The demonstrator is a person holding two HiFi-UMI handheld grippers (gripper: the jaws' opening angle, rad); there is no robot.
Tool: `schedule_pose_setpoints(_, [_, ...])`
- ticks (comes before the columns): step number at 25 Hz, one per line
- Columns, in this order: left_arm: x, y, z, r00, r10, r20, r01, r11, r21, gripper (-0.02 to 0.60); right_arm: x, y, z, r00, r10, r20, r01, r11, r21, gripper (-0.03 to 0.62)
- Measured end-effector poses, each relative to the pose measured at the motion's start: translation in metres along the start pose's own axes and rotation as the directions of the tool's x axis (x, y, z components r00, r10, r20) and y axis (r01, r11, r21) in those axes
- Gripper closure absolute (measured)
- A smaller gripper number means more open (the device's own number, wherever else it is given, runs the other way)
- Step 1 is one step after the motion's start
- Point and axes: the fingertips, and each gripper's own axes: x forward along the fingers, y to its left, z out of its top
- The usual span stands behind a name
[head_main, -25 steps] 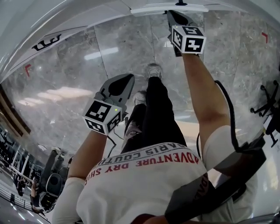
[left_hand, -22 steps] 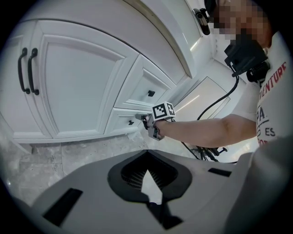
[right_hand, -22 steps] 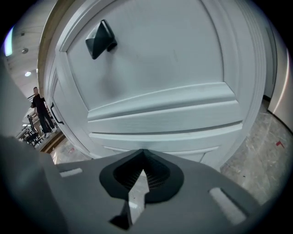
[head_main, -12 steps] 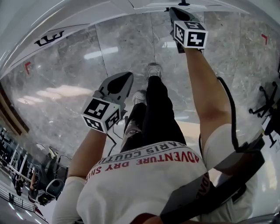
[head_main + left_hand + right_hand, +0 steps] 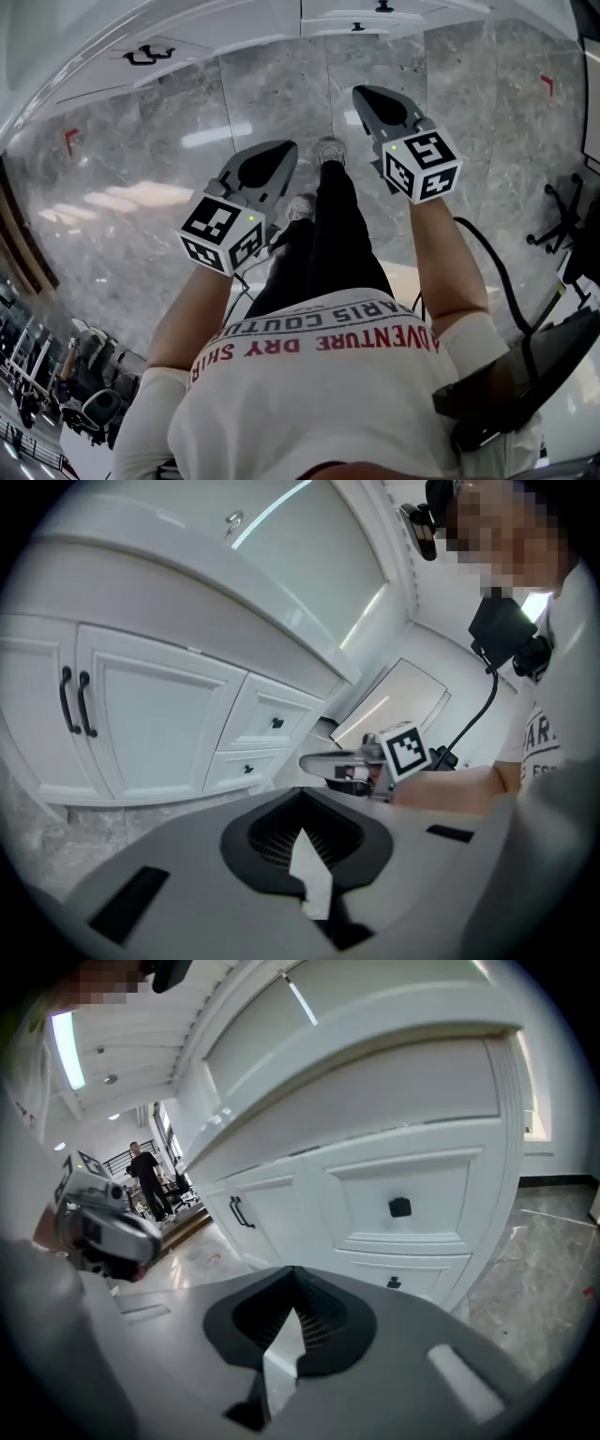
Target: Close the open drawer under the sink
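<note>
The left gripper is hanging in front of the person's legs with its grey plastic jaws pressed together, only a thin slit showing between them in its own view, and it is gripping nothing. The right gripper is hovering slightly farther forward, jaws likewise closed to a slit and carrying nothing. Neither one is touching the cabinet. Each gripper is wearing a cube printed with black-and-white square markers, and a green light is glowing on each cube.

The right gripper is pointing at two stacked drawers. The upper drawer is showing a square black knob, and the lower drawer is carrying a smaller one. Both fronts are sitting flush with the white panelled frame, under a smooth, rounded white countertop. To their left, two doors are bearing black bar handles.

The person's white shirt is showing red letters, upside down from the head view: "ADVENTURE DRY SHIR" and, above it, "ARIS COUTU". A black cable is trailing past the right arm. The floor is glossy grey marble in large tiles, with small red corner marks.
</note>
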Motion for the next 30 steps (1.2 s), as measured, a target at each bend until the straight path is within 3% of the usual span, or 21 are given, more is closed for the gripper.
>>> schedule_pose_setpoints(5, [-0.090,-0.072,0.027,0.998,-0.052,0.031,0.048,0.991,0.123,0.580,-0.113,0.122,0.025,0.997,0.061,0.038,-0.063,0.997,0.039,0.592])
schedule_pose_setpoints(10, [-0.165,-0.157,0.054,0.974,-0.209,0.082,0.189,0.960,0.205,0.580,-0.204,0.216,0.068,0.991,0.063,0.117,-0.059,0.997,-0.042,0.592])
schedule_pose_setpoints(15, [-0.231,-0.213,0.048,0.974,-0.216,0.069,0.183,0.927,0.328,0.579,-0.262,0.283,0.078,0.990,0.070,0.123,-0.057,0.992,-0.109,0.592])
schedule_pose_setpoints(18, [-0.262,-0.239,0.041,0.972,-0.217,0.093,0.171,0.918,0.357,0.579,-0.290,0.309,0.079,0.987,0.080,0.141,-0.060,0.989,-0.138,0.592])
schedule_pose_setpoints(25, [-0.329,-0.323,-0.018,0.964,-0.218,0.155,0.133,0.894,0.427,0.578,-0.380,0.383,0.037,0.976,0.100,0.192,-0.060,0.977,-0.205,0.592])
schedule_pose_setpoints(28, [-0.363,-0.372,-0.063,0.955,-0.233,0.183,0.130,0.883,0.450,0.579,-0.434,0.421,-0.006,0.966,0.099,0.237,-0.053,0.980,-0.192,0.592])
schedule_pose_setpoints(30, [-0.384,-0.407,-0.101,0.949,-0.243,0.201,0.136,0.889,0.436,0.579,-0.472,0.446,-0.044,0.965,0.093,0.245,-0.045,0.980,-0.193,0.592])
